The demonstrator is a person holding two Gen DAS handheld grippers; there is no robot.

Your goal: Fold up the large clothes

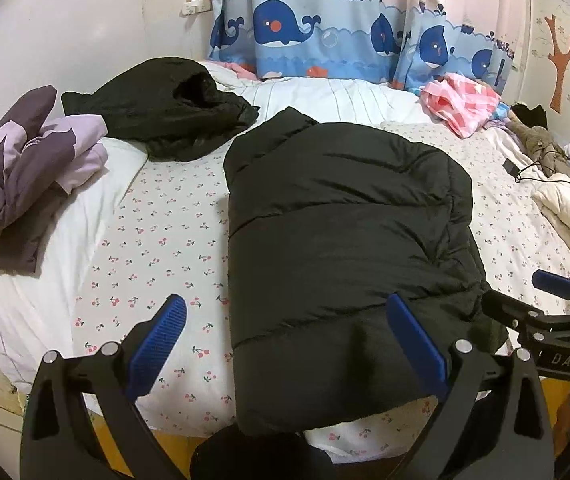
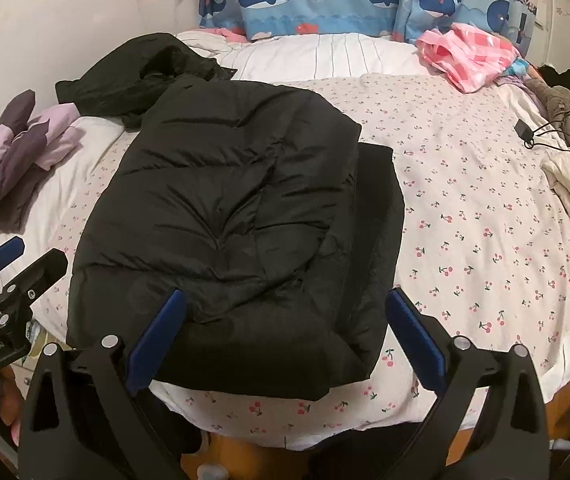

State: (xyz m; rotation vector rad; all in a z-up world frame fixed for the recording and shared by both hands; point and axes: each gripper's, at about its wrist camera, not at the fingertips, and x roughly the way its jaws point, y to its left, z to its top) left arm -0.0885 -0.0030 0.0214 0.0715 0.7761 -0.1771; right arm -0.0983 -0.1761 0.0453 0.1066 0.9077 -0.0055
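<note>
Jacket (image 2: 221, 208) near hem is behind the right gripper (image 2: 285, 340) fingers; the sleeves are tucked under, not visible. In the left view the right gripper (image 1: 557, 300) is cut off at 3 o'clock, so its grip state can't be read. The hand (image 2: 1, 404) at 8 o'clock in the right view is mostly out of frame. The second black garment (image 2: 133, 76) is partly covered by the jacket collar at 11 o'clock. Small black device (image 2: 523, 130) with cable at 2 o'clock is too small to identify. Dark pile (image 1: 533, 114) at the far right edge is unclear. Purple bedding (image 1: 21, 176) is clipped at 9 o'clock.
</note>
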